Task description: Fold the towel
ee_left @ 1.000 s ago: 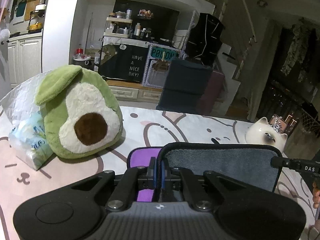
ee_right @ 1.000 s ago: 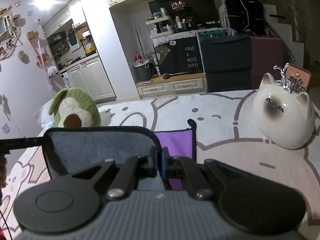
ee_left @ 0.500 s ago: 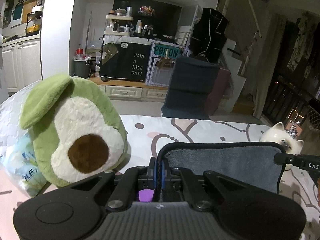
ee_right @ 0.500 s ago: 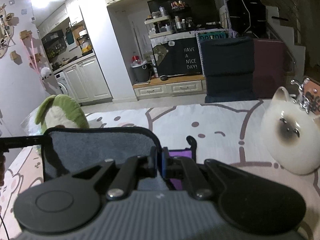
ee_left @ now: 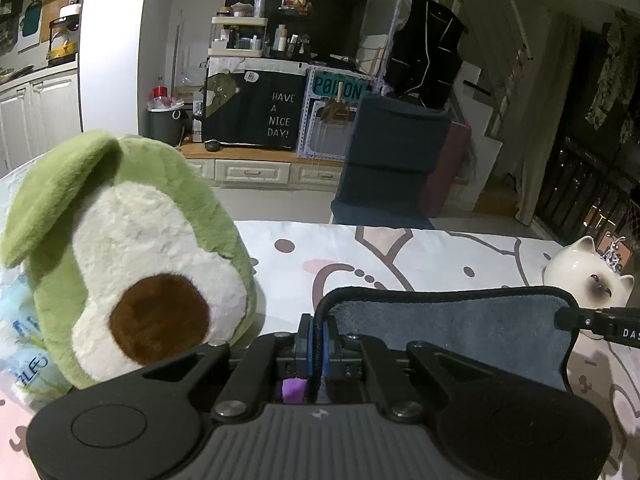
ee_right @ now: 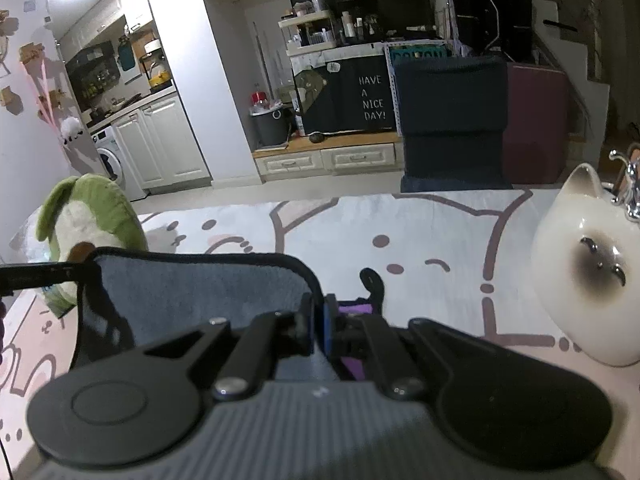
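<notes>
— Behind the table (ee_left: 420, 248), that black cloth says "HAVE A NICE DAY!".
— Both grippers, left (ee_left: 316, 330) and right (ee_right: 319, 322), pinch the grey towel's (ee_left: 452, 332) top edge, stretched above the table's middle, avocado plush (ee_left: 132, 256) beside.

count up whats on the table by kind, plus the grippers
towels: 1, the grey towel, purple on its other side
plush toys: 1, the avocado plush
cat figurines: 1, the white cat figurine
plastic bags: 1, the blue-printed bag
grippers: 2, left gripper and right gripper, both shut on the towel
total: 6
</notes>
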Motion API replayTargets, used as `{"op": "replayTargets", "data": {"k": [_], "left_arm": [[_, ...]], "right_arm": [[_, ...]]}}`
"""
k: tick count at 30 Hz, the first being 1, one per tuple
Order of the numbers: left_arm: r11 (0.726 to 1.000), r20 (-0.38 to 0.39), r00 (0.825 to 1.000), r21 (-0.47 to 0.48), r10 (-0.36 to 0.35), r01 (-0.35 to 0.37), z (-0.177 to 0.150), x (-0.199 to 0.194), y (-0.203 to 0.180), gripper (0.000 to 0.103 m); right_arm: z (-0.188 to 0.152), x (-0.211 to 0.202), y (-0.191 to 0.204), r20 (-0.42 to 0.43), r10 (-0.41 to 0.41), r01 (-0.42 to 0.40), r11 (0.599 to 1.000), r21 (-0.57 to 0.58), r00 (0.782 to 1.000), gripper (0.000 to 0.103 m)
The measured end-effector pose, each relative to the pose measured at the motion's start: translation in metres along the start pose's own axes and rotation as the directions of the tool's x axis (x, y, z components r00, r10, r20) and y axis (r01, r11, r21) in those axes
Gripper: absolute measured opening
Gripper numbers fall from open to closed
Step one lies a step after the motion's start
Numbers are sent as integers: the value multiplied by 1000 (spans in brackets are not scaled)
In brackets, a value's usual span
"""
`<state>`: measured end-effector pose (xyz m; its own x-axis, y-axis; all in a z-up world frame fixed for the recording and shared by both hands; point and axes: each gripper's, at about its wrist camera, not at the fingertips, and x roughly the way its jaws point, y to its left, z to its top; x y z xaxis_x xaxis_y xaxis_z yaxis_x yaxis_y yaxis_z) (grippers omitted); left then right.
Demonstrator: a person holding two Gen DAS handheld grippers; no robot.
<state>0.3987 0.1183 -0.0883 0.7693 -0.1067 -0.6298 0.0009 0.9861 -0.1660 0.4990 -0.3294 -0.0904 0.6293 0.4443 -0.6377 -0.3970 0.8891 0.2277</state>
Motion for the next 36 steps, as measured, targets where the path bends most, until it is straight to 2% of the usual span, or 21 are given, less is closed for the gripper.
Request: {"op": "replayTargets", "data": {"k": [9,11,12,13,14,15,16,17,19,20,21,22,25,30,36], "left_arm": [[1000,-36,999,6,30,-29,1,16,-1,5],[998,-59,997,12,56,-55,0,20,-3,8],[998,-66,995,15,68,-68,0,22,-4,12],[997,-74,994,21,79,-78,-1,23,-4,21],[996,-83,992,29,92,-89,-2,25,-5,28],[994,-93,990,38,102,-99,-4,26,-5,39],[993,-104,988,46,112,-108,-5,26,-6,48],[992,-112,986,53,121,-115,-6,26,-6,53],[990,-117,984,62,135,-128,-8,25,-8,76],[989,-118,983,65,138,-131,-9,23,-8,82],[989,-121,983,70,140,-132,-9,22,-9,89],[988,-124,982,78,141,-132,-10,20,-11,94],[987,-132,981,86,144,-133,-11,16,-15,102],[986,-168,974,95,154,-139,-12,9,-23,103],[986,-173,972,83,160,-147,-12,-4,-29,103]], "right_arm": [[4,14,2,-31,-25,25,1000,-7,999,6],[4,17,3,-37,-13,13,1000,-4,999,10],[4,20,2,-44,-4,4,1000,1,999,15],[5,21,1,-58,2,-1,1000,7,998,31],[4,22,1,-63,-7,8,1000,10,998,39],[4,21,2,-65,-14,14,1000,7,998,53],[3,21,3,-67,-13,13,1000,-1,998,61],[2,20,3,-69,-14,14,1000,-3,998,65],[1,19,4,-76,-19,19,1000,3,997,80],[0,19,5,-82,-24,25,1000,3,996,85],[0,18,5,-86,-31,32,999,2,996,96],[-1,17,6,-88,-37,36,999,-5,995,103],[-2,17,9,-92,-46,45,999,-12,995,103],[-3,12,14,-110,-54,52,998,-17,992,103],[-2,2,20,-111,-67,65,998,-18,992,103]]}}
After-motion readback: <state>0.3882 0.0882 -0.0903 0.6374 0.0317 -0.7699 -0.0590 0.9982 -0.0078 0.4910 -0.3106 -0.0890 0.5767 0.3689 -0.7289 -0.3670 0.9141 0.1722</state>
